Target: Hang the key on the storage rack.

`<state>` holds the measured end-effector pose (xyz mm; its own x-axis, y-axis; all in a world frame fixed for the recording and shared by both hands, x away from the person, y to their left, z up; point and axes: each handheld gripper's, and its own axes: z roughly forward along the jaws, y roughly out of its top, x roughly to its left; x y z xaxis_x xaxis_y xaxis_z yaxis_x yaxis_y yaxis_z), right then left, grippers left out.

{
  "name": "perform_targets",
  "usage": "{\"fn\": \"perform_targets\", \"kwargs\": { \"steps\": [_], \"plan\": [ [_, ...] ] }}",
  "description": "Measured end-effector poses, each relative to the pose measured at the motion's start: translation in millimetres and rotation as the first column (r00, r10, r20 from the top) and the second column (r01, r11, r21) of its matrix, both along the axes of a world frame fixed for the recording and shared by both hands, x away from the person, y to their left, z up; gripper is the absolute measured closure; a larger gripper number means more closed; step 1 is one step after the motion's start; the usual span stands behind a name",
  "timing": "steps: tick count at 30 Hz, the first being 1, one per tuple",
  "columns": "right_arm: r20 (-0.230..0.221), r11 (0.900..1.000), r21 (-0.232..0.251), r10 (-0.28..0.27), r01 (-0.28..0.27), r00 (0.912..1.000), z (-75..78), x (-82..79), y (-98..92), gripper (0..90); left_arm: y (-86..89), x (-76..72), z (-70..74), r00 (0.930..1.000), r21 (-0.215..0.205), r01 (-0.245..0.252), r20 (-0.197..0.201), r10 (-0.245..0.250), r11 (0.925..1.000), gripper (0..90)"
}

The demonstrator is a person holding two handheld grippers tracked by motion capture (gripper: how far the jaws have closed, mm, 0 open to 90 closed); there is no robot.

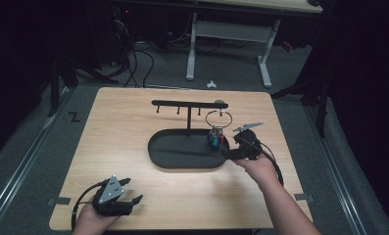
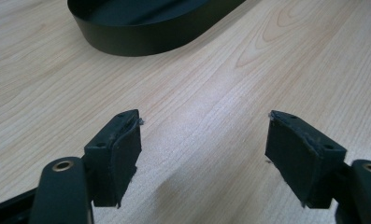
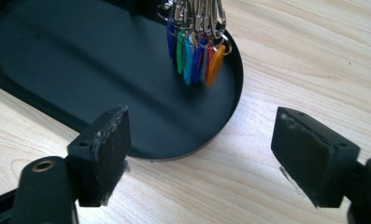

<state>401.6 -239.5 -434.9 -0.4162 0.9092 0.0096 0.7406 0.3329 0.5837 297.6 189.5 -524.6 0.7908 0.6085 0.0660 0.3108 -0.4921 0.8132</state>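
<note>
- In the high view, the room around your light wooden table (image 1: 133, 147) is nearly black; only cables and white desk legs (image 1: 265, 63) show in the upper part of the frame.
- The black T-shaped hook stand (image 1: 188, 105) stands at centre frame, its bar running left to right. Its small pegs are hard to make out.
- A thin metal ring (image 1: 218, 119) hangs from the bar's right end, with a bunch of coloured key tags (image 1: 215, 139) below it.
- In the right gripper view the tags (image 3: 195, 51) point straight down over the right end of the black oval tray (image 3: 80, 70). Their clips are cut off by the top edge, and you cannot tell whether the tips touch the tray floor.
- The tray's (image 1: 182, 152) long axis runs left to right; in the left gripper view only a piece of its wall (image 2: 141, 39) shows at the top.
- Your right gripper (image 1: 240, 146) sits right of centre, just beside the tray's right end. Its jaws are spread wide with nothing between them.
- Your left gripper (image 1: 128, 192) rests low in the lower left of the frame, well apart from the tray, jaws wide and empty over bare wood.
</note>
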Motion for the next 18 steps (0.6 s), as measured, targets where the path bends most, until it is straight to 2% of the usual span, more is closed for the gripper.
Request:
{"fn": "perform_targets", "kwargs": {
  "steps": [2, 4, 9, 11, 13, 16, 18],
  "plan": [
    [0.023, 1.0, 0.01, 0.003, -0.004, 0.9997, -4.7, -6.2, -1.3, 17.8, -0.5, 0.1, -0.5, 1.0, 0.01, 0.002, 0.0, -0.002, 0.9999, 26.3],
    [0.058, 1.0, -0.002, 0.007, -0.007, 0.9983, -9.0, -13.1, -1.8, 16.9, -0.7, 0.4, -0.7, 1.0, 0.016, -0.001, 0.001, 0.001, 0.9999, 25.5],
    [0.134, 1.0, 0.004, -0.011, 0.01, 0.9909, -21.5, -31.3, -3.2, 15.1, 0.6, 0.1, 0.1, 0.9999, 0.001, -0.016, 0.005, 0.016, 0.9999, 23.5],
    [0.15, 1.0, 0.016, -0.015, 0.013, 0.9885, -27.8, -37.7, -4.8, 14.0, 1.4, 0.7, 0.7, 0.9997, -0.005, -0.024, 0.004, 0.024, 0.9997, 22.6],
    [0.176, 0.999, 0.032, -0.028, 0.022, 0.984, -35.9, -44.8, -7.5, 14.0, 2.2, 1.1, 0.5, 0.9994, -0.019, -0.034, 0.003, 0.034, 0.9992, 21.6],
    [0.22, 0.999, 0.03, -0.039, 0.033, 0.9747, -48.0, -51.8, -11.5, 14.2, 2.3, 1.2, 0.5, 0.9992, -0.016, -0.04, -0.003, 0.04, 0.9991, 20.3],
    [0.219, 0.998, 0.038, -0.049, 0.042, 0.9745, -55.4, -54.1, -14.2, 14.2, 1.4, 0.4, 0.9, 0.9988, -0.025, -0.049, 0.004, 0.049, 0.9985, 19.0]
  ]
}}
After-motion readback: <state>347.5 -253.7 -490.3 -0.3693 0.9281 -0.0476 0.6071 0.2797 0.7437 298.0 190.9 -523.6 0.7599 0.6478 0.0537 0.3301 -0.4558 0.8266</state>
